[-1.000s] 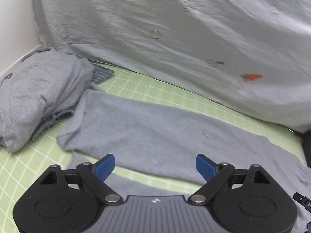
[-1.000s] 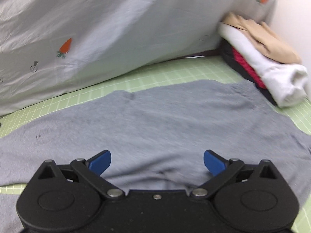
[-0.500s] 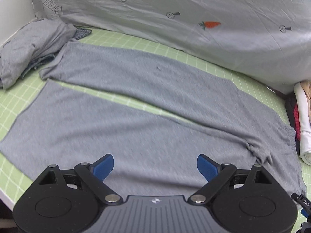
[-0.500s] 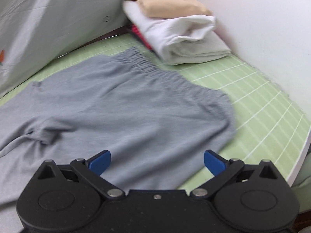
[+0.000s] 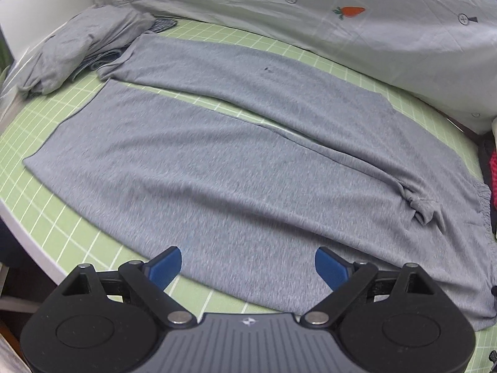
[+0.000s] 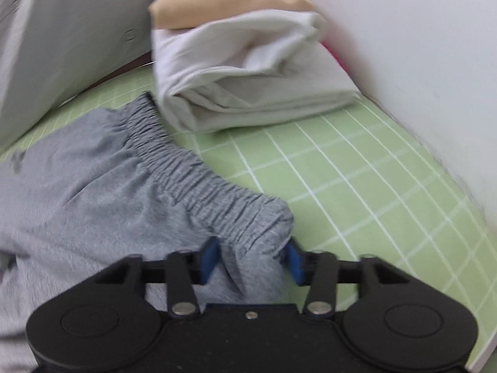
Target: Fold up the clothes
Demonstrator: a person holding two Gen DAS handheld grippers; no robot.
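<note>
Green gridded mat (image 5: pixel 46 118): grey sweatpants (image 5: pixel 248 168) spread flat. Right gripper (image 6: pixel 251 259) seemingly clamped on waistband corner (image 6: pixel 264 217), blurred; left gripper (image 5: pixel 248 265) spread, empty. Pinch near hem before folding.

Green grid mat (image 5: pixel 77 242), carrot-print grey sheet (image 5: pixel 357 31) behind, white wall (image 6: pixel 419 62)

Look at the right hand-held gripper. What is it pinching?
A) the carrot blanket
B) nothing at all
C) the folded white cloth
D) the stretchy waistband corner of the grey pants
D: the right hand-held gripper has its blue fingers closed in on the bunched waistband corner of the grey pants.
</note>
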